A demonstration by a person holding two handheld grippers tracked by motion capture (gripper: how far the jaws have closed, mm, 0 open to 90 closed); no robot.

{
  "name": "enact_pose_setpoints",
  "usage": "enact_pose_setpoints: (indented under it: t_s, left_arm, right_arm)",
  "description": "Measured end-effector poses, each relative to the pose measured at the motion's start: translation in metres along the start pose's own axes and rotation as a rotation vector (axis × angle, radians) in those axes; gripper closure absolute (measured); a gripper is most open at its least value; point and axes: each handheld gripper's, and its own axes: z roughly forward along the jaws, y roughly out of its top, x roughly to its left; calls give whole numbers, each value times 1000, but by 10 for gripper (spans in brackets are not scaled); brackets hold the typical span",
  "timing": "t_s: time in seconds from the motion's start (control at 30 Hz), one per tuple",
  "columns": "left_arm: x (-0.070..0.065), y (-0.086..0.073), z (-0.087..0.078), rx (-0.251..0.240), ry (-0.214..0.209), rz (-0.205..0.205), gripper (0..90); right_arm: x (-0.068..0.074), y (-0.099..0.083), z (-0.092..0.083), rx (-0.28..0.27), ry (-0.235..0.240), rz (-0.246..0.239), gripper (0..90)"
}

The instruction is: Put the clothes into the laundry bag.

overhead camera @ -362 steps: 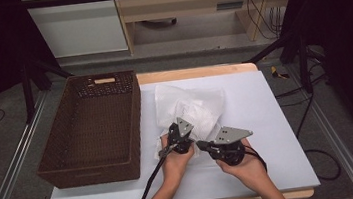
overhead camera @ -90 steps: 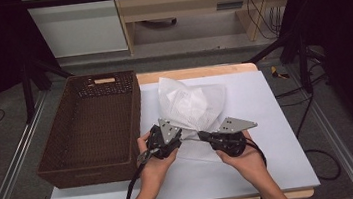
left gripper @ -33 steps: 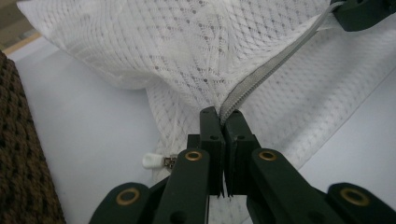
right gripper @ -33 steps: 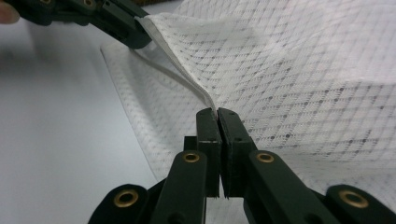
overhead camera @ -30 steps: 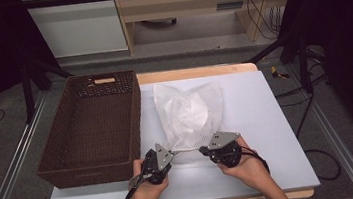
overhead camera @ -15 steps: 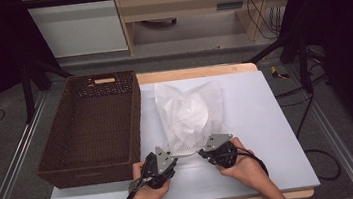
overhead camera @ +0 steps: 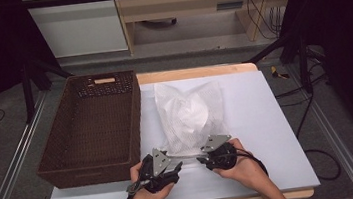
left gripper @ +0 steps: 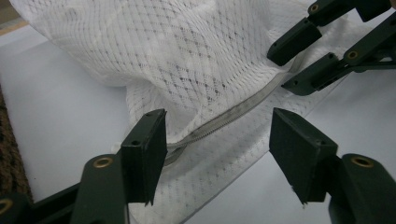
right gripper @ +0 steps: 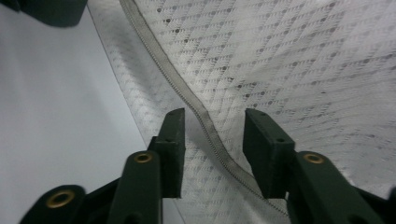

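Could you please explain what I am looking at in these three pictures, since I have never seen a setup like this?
There is no robot here: a person at a table holds a hand tool with two black jaws in each hand, the left gripper and the right gripper.

The high view comes from a fixed camera above the table. The other two come from small cameras riding on the tools, each looking out along its own jaws.

On the white table lie a brown wicker basket and, beside it, a white mesh bag with a grey zipper along its near edge.

Nothing is held. Both pairs of jaws are open at the bag's near edge; the right gripper's sit either side of the zipper.
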Motion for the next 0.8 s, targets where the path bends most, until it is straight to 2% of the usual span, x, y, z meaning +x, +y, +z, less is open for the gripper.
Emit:
enact_pose_setpoints:
  t_s: [0.03, 0.1, 0.13, 0.17, 0.37, 0.4, 0.5, 0.53, 0.57, 0.7, 0.8]
  left_arm:
    - [0, 0, 0, 0, 0, 0, 339]
    - [0, -2, 2, -2, -9, -16, 322]
    - [0, -2, 2, -2, -9, -16, 316]
    - [0, -2, 2, -2, -11, -15, 307]
    - [1, -1, 2, -8, -6, -29, 249]
    - [1, -1, 2, -8, -6, -29, 242]
    - [1, -2, 3, -8, -10, -47, 220]
    - [1, -2, 3, -8, -10, -47, 216]
    - [1, -2, 4, -6, -16, -48, 211]
    - [0, -2, 4, -5, -21, -50, 200]
    - [0, -2, 4, -6, -22, -53, 194]
  right_arm:
    - [0, 0, 0, 0, 0, 0, 580]
    - [0, 0, -3, -13, -2, 21, 495]
    - [0, 0, -3, -13, -2, 21, 495]
    - [0, 0, -7, -27, -5, 30, 433]
    - [-4, -1, -15, -71, -10, 65, 282]
    - [-4, -1, -15, -71, -10, 65, 282]
    - [-7, -1, -18, -67, 6, 92, 206]
    - [-7, -1, -18, -67, 6, 92, 206]
    - [-8, -1, -19, -70, 10, 80, 164]
    - [-10, -1, -24, -86, 24, 91, 137]
    - [-12, -1, -26, -102, 12, 106, 130]
